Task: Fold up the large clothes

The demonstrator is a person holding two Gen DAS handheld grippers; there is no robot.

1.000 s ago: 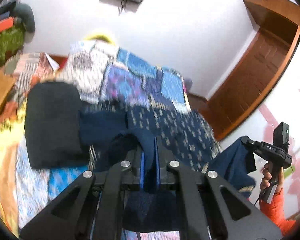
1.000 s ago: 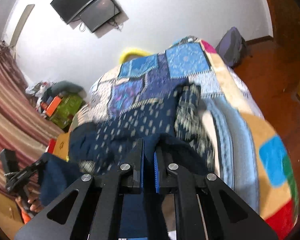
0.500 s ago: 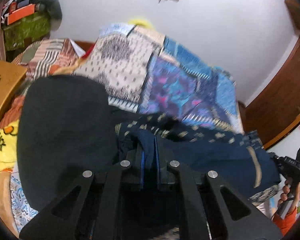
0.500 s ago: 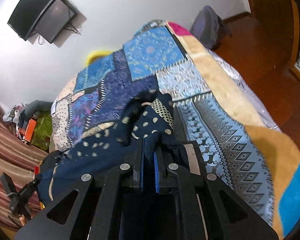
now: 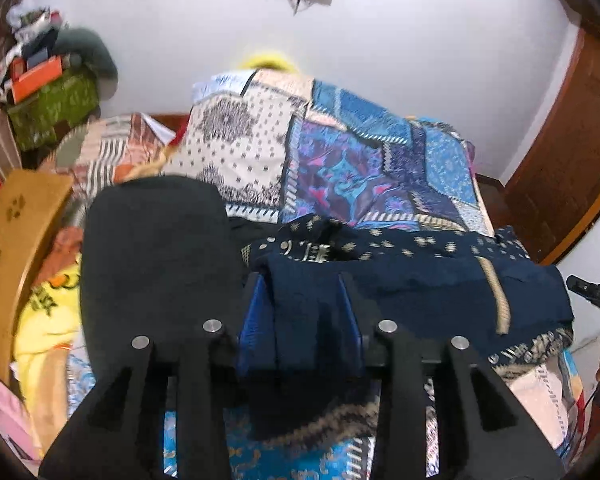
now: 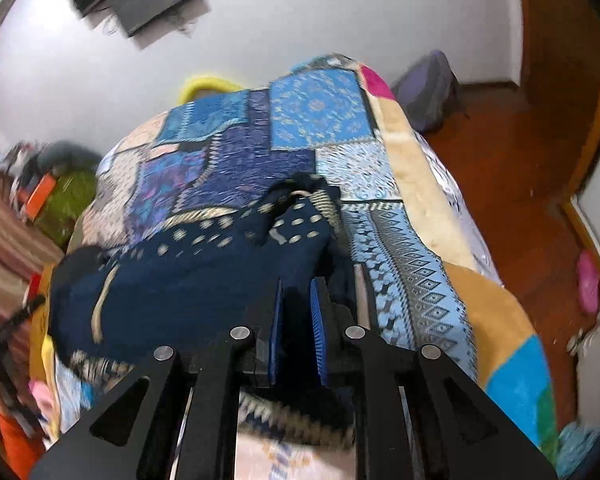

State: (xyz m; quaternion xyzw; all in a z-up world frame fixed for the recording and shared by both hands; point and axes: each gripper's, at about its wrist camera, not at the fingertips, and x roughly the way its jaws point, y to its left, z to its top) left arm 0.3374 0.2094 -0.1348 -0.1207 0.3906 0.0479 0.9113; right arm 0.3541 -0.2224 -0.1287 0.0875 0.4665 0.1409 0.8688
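Note:
A navy garment point(image 5: 420, 280) with cream dots lies in a folded band across the patchwork quilt point(image 5: 360, 160). My left gripper point(image 5: 300, 284) is at its left end. Its jaws are opening and stand well apart, and the cloth lies loose between the blue pads point(image 5: 256, 320). My right gripper point(image 6: 296, 286) is at the garment's point(image 6: 172, 280) other end. Its jaws are opening by a narrow gap, with a fold of cloth between the pads point(image 6: 318, 332). A folded black garment point(image 5: 152, 260) lies just left of the navy one. The right gripper point(image 5: 596, 300) also shows at the left wrist view's edge.
The quilt point(image 6: 320, 120) covers the whole bed. A wooden board point(image 5: 8, 240) stands at the bed's left side, with a cluttered green box point(image 5: 52, 108) behind it. Right of the bed, on the wood floor point(image 6: 520, 180), are a backpack point(image 6: 428, 88) and a pink slipper point(image 6: 588, 280).
Both grippers have come down toward the bed and laid the navy garment flat across the quilt. The left jaws have parted widely, the right jaws slightly.

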